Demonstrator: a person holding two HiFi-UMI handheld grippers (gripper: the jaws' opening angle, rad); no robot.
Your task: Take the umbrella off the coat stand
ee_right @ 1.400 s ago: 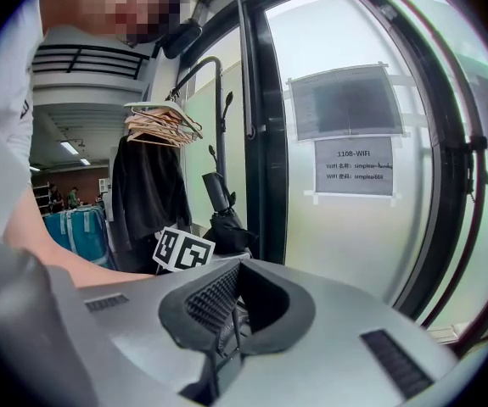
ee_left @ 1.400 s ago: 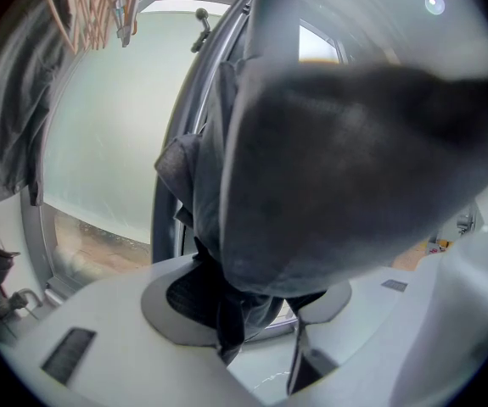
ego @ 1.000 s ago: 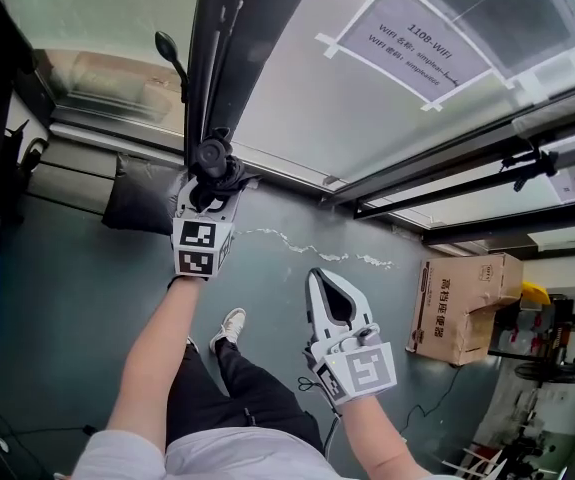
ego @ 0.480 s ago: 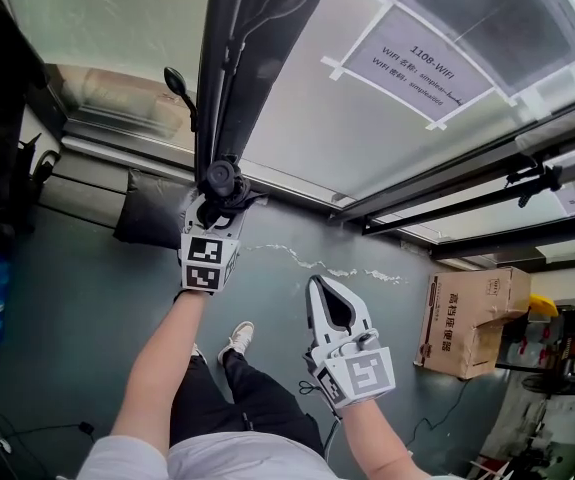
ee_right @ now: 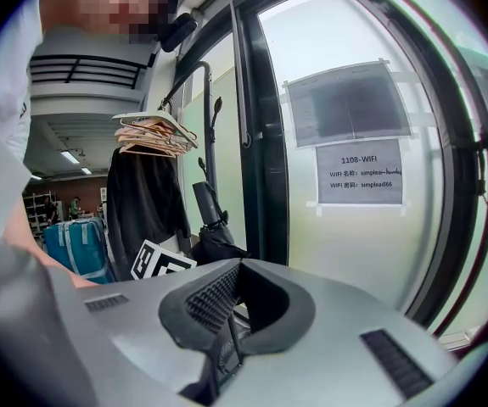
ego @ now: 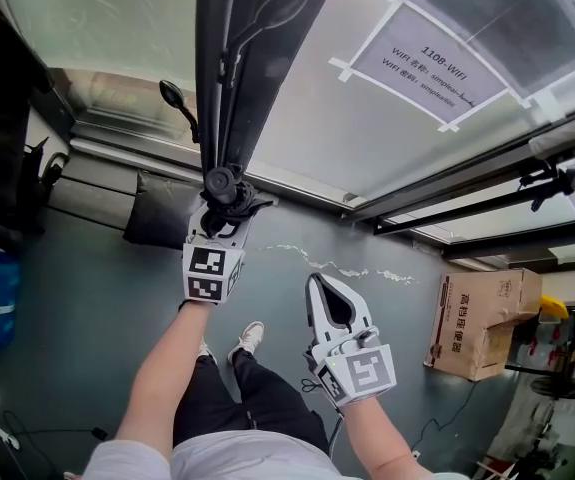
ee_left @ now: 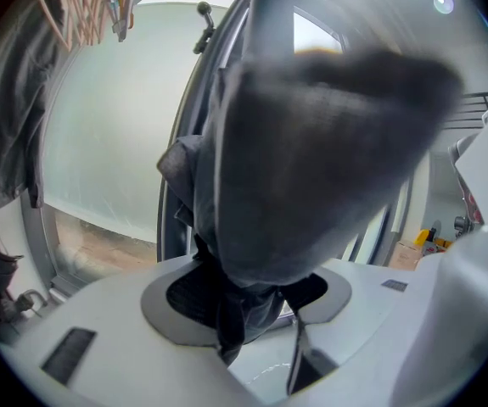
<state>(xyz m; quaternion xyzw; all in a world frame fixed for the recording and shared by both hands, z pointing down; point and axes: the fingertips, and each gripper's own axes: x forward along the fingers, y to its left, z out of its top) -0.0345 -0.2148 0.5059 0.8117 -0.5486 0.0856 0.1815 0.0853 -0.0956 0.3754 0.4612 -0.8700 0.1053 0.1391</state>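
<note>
A: Since the job is to get the umbrella point(ego: 221, 184) off the coat stand point(ee_right: 208, 134), why is the left gripper point(ego: 222, 208) clamped round its folded body?

B: Probably because the bundle of dark cloth gives the pads something thick to bite on. In the left gripper view the jaws are closed on that fabric, which bulges out ahead of them. The umbrella hangs right against the stand, just below a peg point(ego: 172, 94). Whether its loop is still hooked there I cannot make out.

A: And the right gripper point(ego: 317, 286)?

B: Its jaws are together with nothing between them. It waits off to the stand's right in the head view, well apart from it. I'd guess that keeps it clear of the lift, or ready to steady the umbrella once it is free.

A: What else is near the stand?

B: A black coat point(ee_right: 142, 202) and a stack of hangers point(ee_right: 154, 132) hang beside its pole. I'd judge the umbrella can come away without dragging them.

A: Has anything changed from a second ago?

B: Very little. The left grip is the same, and the umbrella is as close to the stand as before. The right gripper stays shut and apart from it. Mostly the head has tipped, so the stand's peg sits lower in the head view.
</note>
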